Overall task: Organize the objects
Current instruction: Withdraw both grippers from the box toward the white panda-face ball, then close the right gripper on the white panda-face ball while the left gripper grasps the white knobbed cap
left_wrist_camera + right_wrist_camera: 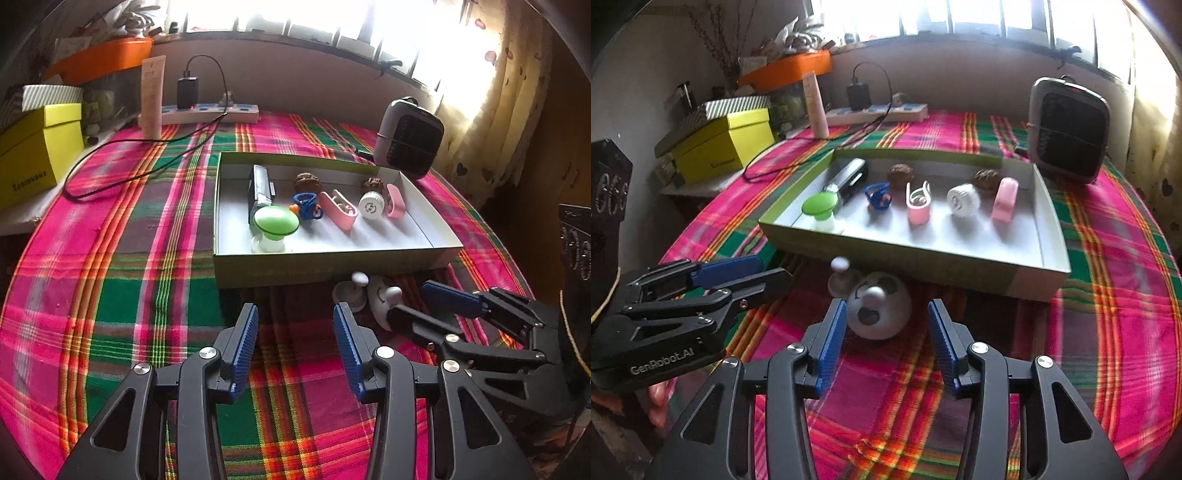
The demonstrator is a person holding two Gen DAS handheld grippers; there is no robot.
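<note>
A shallow white-lined box on the plaid cloth holds a green mushroom lamp, a black and silver device, a blue ring toy, two pink clips, a white cap and two walnuts. In front of the box lie a white round toy with a painted face and a small white knob piece. My right gripper stands open around the round toy, its right pad clear of it. My left gripper is open over bare cloth, with nothing between its fingers.
A dark fan heater stands behind the box's right corner. At the back are a power strip with a charger and a trailing black cable, plus a cream tube. Yellow and orange boxes are stacked at the left.
</note>
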